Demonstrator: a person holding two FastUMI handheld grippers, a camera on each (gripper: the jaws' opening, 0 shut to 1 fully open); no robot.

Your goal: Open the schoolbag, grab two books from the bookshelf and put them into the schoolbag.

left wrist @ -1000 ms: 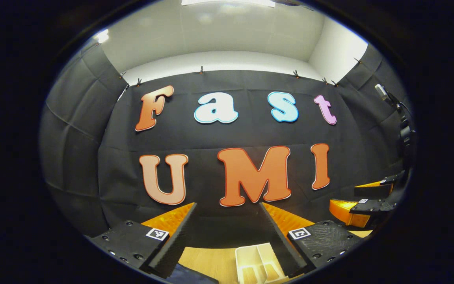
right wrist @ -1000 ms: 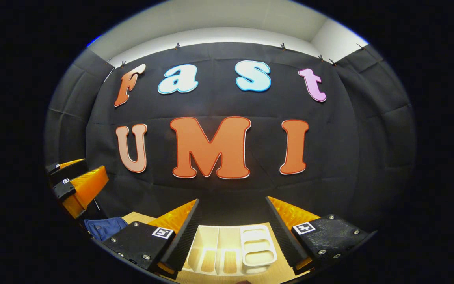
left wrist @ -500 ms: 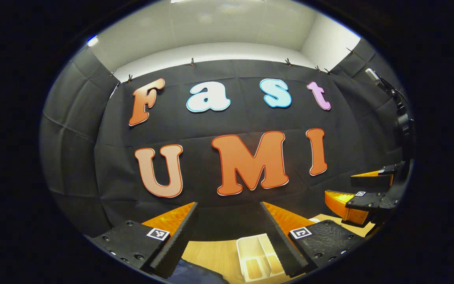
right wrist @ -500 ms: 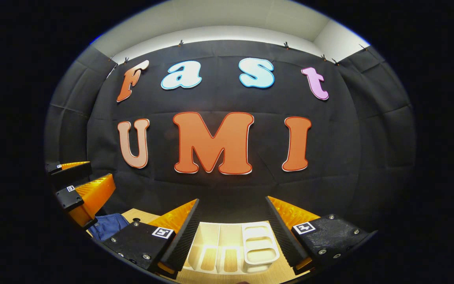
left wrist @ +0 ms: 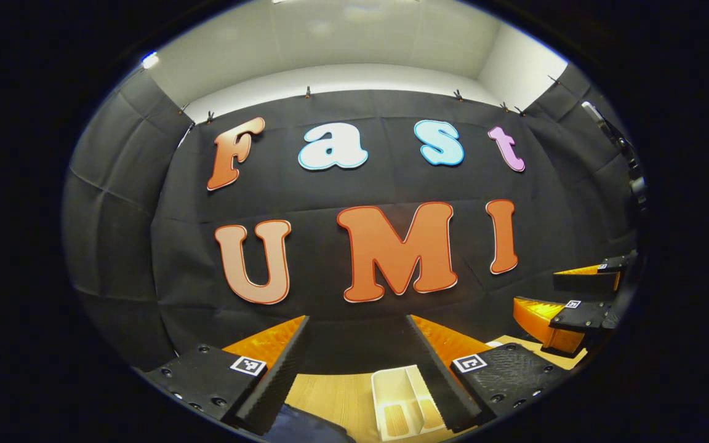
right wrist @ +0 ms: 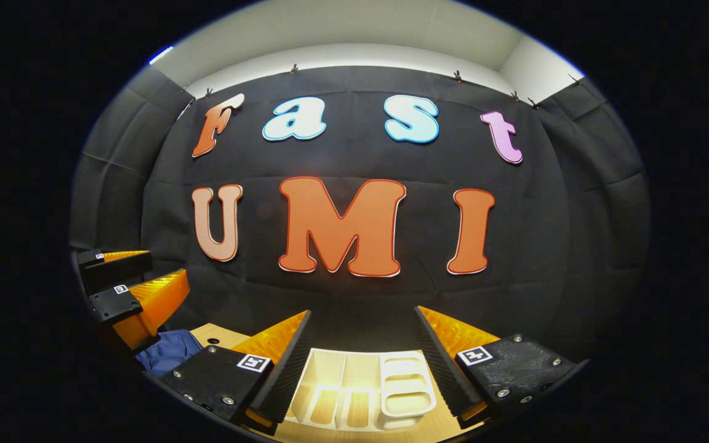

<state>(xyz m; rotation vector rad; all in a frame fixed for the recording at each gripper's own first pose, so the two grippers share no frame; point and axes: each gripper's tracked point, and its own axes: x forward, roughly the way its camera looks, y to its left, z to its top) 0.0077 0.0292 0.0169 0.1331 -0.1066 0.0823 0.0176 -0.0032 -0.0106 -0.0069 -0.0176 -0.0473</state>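
Note:
My left gripper [left wrist: 356,320] is held open above the table, with nothing between its orange-and-black fingers. Below them sit the white bookshelf [left wrist: 400,403] and a corner of the dark blue schoolbag [left wrist: 305,429]. My right gripper [right wrist: 362,314] is also open and empty, hovering over the same bookshelf [right wrist: 360,391], whose pale compartments face up. The schoolbag [right wrist: 170,351] lies to the lower left in the right gripper view. Each gripper sees the other alongside it: the right gripper [left wrist: 567,296] and the left gripper [right wrist: 142,280], both with fingers apart.
A light wooden table [left wrist: 330,394] carries the bookshelf and the bag. The black cloth wall [right wrist: 354,295] rises close behind the table. A dark stand with a device [left wrist: 616,135] is at the far right of the left gripper view.
Both grippers shifted only slightly and stayed open. The left gripper tipped a little downward, showing more of the bookshelf and table. The left gripper sits a bit farther in within the right gripper view.

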